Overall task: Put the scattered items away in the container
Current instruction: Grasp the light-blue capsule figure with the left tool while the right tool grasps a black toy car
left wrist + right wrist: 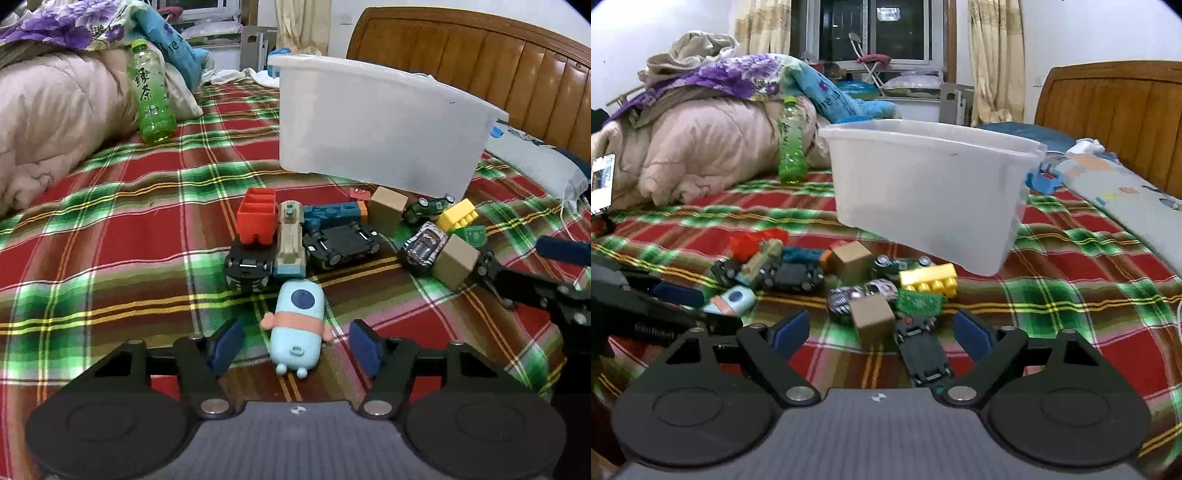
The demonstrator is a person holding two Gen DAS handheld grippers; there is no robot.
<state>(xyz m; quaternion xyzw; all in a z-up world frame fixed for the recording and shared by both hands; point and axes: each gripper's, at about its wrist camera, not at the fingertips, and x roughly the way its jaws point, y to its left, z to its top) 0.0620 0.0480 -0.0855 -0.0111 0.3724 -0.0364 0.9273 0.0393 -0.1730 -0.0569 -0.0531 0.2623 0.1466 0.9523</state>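
White plastic tub [373,122] sits on the plaid bedspread [129,206], toy pile at its six o'clock. Left gripper [295,343], jaws apart, straddles the pale-blue robot toy [297,325] without touching; right gripper [882,332], jaws wide, frames a wooden block [872,317] and an upturned black car [923,350].

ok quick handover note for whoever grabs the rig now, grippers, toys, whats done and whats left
Left hand-held gripper: open, straddling the light blue toy figure, pads not touching it.
Right hand-held gripper: open, with a wooden block and an upturned black toy car between its fingers, nothing gripped.
The other toys lie piled on the plaid bedspread in front of the white plastic bin.
Done: nothing visibly binned.
Left: every toy.
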